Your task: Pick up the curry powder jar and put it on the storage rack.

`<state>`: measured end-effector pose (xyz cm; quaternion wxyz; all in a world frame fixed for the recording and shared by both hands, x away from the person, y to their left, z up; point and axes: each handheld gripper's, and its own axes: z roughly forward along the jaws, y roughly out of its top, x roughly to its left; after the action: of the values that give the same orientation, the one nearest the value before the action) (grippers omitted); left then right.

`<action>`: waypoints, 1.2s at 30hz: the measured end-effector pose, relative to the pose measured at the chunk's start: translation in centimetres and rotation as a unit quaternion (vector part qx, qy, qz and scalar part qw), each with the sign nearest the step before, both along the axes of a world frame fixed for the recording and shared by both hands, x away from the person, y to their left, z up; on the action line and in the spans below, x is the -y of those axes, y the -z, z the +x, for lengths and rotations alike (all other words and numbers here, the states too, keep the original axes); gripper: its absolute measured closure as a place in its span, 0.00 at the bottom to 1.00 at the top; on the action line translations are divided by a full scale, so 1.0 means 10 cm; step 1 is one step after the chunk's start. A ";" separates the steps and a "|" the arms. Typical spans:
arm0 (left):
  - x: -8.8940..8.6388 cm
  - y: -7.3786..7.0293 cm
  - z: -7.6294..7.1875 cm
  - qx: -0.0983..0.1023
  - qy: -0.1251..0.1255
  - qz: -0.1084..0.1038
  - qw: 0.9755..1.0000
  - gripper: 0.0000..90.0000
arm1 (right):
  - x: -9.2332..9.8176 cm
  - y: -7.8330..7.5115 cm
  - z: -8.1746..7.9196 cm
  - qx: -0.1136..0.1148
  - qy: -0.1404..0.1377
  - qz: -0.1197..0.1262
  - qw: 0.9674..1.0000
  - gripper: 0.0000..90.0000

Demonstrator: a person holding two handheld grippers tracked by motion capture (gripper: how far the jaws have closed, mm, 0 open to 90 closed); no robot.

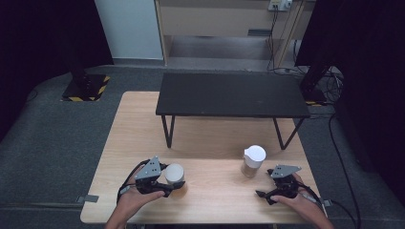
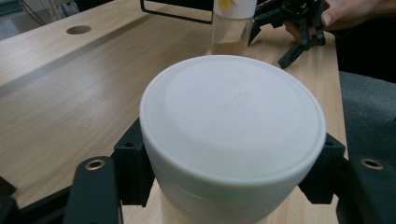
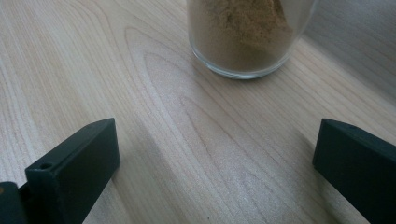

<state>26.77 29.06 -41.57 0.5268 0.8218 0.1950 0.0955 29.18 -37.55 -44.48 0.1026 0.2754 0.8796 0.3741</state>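
Standing at about 7 o'clock on the wooden table (image 1: pixel 210 191), a white-lidded jar (image 1: pixel 175 176) is held by the left gripper (image 1: pixel 165 183); in the left gripper view its two black jaws press against opposite sides just below the broad white lid (image 2: pixel 232 116), pinching the jar between them. The person's left hand (image 1: pixel 133 200) supports that gripper from the near edge.

A second jar (image 1: pixel 252 161) stands at roughly 5 o'clock on the table, upright, with a white pouring cap and a clear glass body. In the right gripper view its base holds tan powder (image 3: pixel 243 32) heaped higher on one side. This jar stands free, with bare wood between it and the right gripper.

The right gripper (image 1: pixel 267 194) sits at 5 o'clock near the table's front edge, held by the right hand (image 1: pixel 298 202). Its jaws are spread wide apart, empty, with table grain visible between them and the glass jar ahead of them at 12 o'clock in its own view.

A black low shelf (image 1: pixel 231 94) on thin metal legs spans the far half of the table. Grey carpet (image 1: pixel 52 138) surrounds the table.
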 end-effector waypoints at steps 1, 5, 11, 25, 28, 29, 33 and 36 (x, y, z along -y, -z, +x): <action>0.01 -0.01 0.00 0.001 0.002 0.000 1.000 0.37 | 0.00 0.00 0.00 0.000 0.000 0.000 1.000 0.01; 0.04 -0.03 0.00 0.004 0.008 -0.004 1.000 0.37 | 0.00 0.00 0.00 0.000 0.000 0.000 1.000 0.01; 0.10 -0.06 0.00 0.008 0.018 -0.013 1.000 0.37 | 0.00 0.00 0.00 0.000 0.000 0.000 1.000 0.01; 0.26 -0.13 0.00 0.006 0.028 -0.022 0.999 0.37 | 0.00 0.00 0.00 0.000 0.000 0.000 1.000 0.01; 0.26 -0.16 0.01 0.006 0.032 -0.020 0.999 0.37 | 0.00 0.00 0.00 0.000 0.000 0.000 1.000 0.01; 0.26 -0.17 0.01 0.005 0.032 -0.020 0.999 0.37 | 0.00 0.00 0.00 0.000 0.000 0.000 1.000 0.01; 0.26 -0.22 0.02 0.004 0.035 -0.021 0.999 0.37 | 0.00 0.00 0.00 0.000 0.001 0.000 1.000 0.01; 0.26 -0.27 0.02 0.006 0.038 -0.024 0.999 0.37 | 0.00 0.00 0.00 0.000 0.001 0.000 1.000 0.01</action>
<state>27.02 26.47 -38.90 0.5509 0.8150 0.1633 0.0755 29.13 -37.53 -44.49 0.1031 0.2764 0.8792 0.3741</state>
